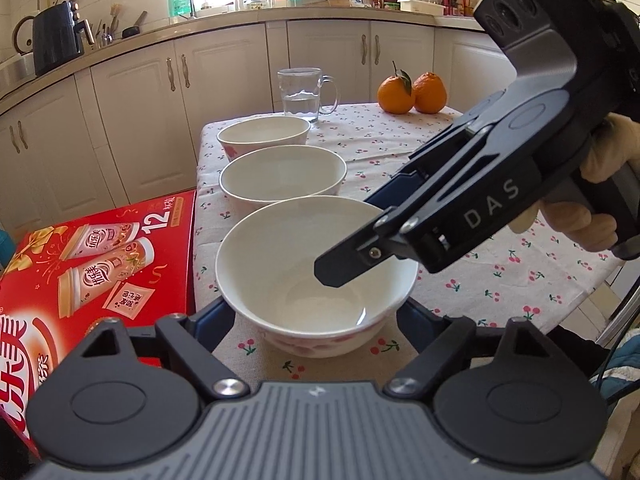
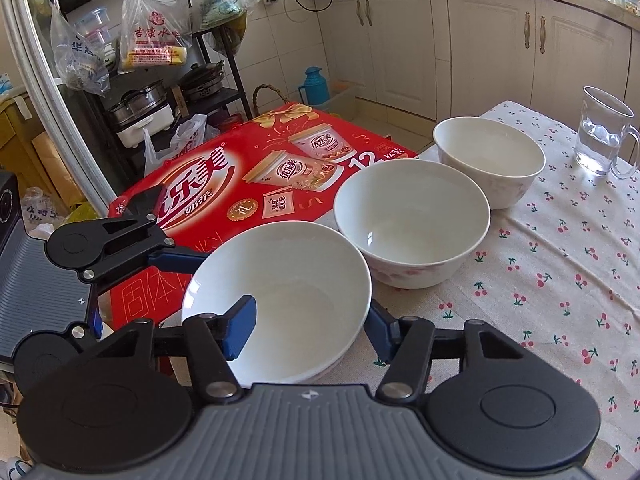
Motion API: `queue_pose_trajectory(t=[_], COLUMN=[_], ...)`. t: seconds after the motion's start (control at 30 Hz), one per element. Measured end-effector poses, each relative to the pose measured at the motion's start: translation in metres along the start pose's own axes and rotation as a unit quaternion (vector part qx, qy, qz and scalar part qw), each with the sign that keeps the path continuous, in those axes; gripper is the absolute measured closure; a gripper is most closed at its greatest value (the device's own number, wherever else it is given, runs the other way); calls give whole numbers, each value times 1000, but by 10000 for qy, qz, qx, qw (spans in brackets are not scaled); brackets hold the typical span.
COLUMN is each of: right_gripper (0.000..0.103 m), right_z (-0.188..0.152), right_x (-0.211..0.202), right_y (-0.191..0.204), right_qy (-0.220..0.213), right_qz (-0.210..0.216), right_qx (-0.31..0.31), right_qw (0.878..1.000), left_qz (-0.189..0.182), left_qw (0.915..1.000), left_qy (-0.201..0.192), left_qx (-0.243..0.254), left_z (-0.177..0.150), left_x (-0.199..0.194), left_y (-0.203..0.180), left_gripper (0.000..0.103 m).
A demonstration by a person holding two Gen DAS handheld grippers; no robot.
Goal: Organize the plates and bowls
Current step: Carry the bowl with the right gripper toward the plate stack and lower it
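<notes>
Right claw grips the nearest white bowl's rim.
Left claw straddles it, wide; three bowls line the desk's left edge.

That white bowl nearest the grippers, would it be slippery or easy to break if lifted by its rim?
The nearest bowl looks like glazed ceramic: glossy highlights suggest a slick surface. It probably stays stiff and would chip or shatter if dropped. The right gripper pinches only its thin wall, so it may tilt.

left wrist – close, downward | right wrist – close, downward | shared: bowls
</notes>
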State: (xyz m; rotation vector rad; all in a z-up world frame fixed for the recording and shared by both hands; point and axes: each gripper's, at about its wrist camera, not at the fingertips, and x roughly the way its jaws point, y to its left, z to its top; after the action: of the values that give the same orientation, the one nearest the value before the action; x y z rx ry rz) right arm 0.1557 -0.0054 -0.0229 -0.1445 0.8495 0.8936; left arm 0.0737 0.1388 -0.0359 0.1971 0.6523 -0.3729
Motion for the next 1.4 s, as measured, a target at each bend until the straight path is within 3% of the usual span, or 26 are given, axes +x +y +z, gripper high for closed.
queue_pose_trajectory(t=[0.37,0.93,1.4], right_gripper=[39,38,38], right_z=[-13,-61,-74], right_x=[-26,-92,-101], right_y=[-2,-41,-63], right_qy=[-85,-272,-340], right_qz=[-105,-1009,-1338], right_qx=[82,713,1010], right_qw=[9999,9920,9853], left_qz=[-212,-1149,-1361], left_qw=[9995,9896,9854], left_qy=[-54,-207,-138], left_qx=[249,842,1008], left_z=[12,41,50], left_x=[-8,31,55], left_y=[-20,-79,-95], left_gripper=[16,16,16])
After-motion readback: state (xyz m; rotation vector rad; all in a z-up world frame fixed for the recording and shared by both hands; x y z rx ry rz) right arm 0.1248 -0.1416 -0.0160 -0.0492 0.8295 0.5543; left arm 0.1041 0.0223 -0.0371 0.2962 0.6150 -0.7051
